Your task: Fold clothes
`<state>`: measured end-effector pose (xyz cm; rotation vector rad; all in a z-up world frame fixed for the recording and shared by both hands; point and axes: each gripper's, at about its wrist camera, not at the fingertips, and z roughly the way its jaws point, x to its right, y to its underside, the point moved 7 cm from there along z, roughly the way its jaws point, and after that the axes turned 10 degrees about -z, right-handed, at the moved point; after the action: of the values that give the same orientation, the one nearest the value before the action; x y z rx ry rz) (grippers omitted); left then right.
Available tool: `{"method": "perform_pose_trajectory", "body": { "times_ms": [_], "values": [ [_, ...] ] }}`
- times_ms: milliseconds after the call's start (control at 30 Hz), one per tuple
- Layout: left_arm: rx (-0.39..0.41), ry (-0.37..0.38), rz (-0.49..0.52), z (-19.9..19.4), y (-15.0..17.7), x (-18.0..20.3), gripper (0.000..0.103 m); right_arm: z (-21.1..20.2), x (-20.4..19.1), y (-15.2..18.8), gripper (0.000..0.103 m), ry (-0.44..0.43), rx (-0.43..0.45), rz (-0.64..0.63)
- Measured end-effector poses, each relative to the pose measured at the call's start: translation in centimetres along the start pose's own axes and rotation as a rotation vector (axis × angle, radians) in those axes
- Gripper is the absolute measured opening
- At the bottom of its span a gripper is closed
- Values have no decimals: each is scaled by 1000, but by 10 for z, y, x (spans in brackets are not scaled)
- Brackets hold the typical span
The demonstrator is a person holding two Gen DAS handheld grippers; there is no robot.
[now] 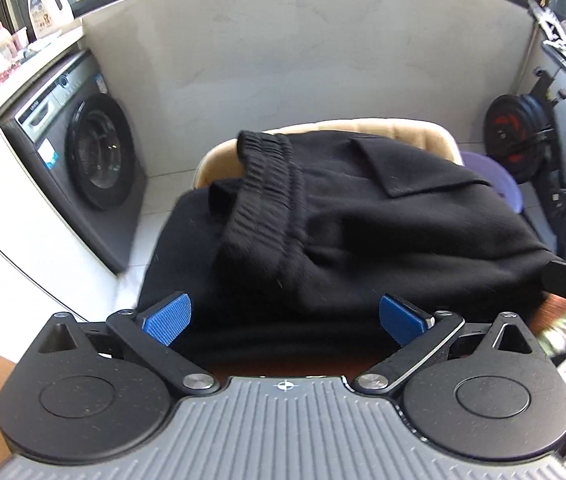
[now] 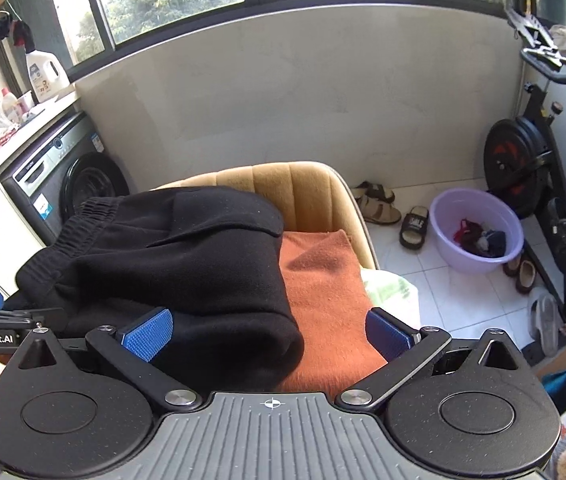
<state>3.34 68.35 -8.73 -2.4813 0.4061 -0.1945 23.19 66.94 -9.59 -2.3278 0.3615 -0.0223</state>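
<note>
Folded black trousers (image 1: 343, 224) with an elastic waistband (image 1: 267, 176) lie in a thick bundle on a tan chair (image 1: 403, 130). They also show in the right wrist view (image 2: 187, 264), beside a folded orange cloth (image 2: 323, 288) on the same chair (image 2: 283, 184). My left gripper (image 1: 285, 318) is open, its blue pads either side of the bundle's near edge, holding nothing. My right gripper (image 2: 269, 334) is open over the near edge where the black bundle meets the orange cloth, empty.
A washing machine (image 2: 67, 184) stands at left under a counter with a detergent bottle (image 2: 45, 74). A purple basin (image 2: 477, 230) with clothes, sandals (image 2: 379, 204) and an exercise bike (image 2: 535, 168) are on the tiled floor at right.
</note>
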Motion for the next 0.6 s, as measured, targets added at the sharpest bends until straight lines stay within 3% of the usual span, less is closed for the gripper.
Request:
{"method": "perform_pose_trajectory", "body": {
  "times_ms": [300,433,600],
  "values": [
    [77,120,27,-75,59,-29,103,-105,-19,42,102,116,72,78],
    [129,63,107,-102,93,-46,103,-154,-53,76,102,146,95,91],
    [122,118,150,-142,136,-62,103,-218,-91,123,102,168,136,95]
  ]
}}
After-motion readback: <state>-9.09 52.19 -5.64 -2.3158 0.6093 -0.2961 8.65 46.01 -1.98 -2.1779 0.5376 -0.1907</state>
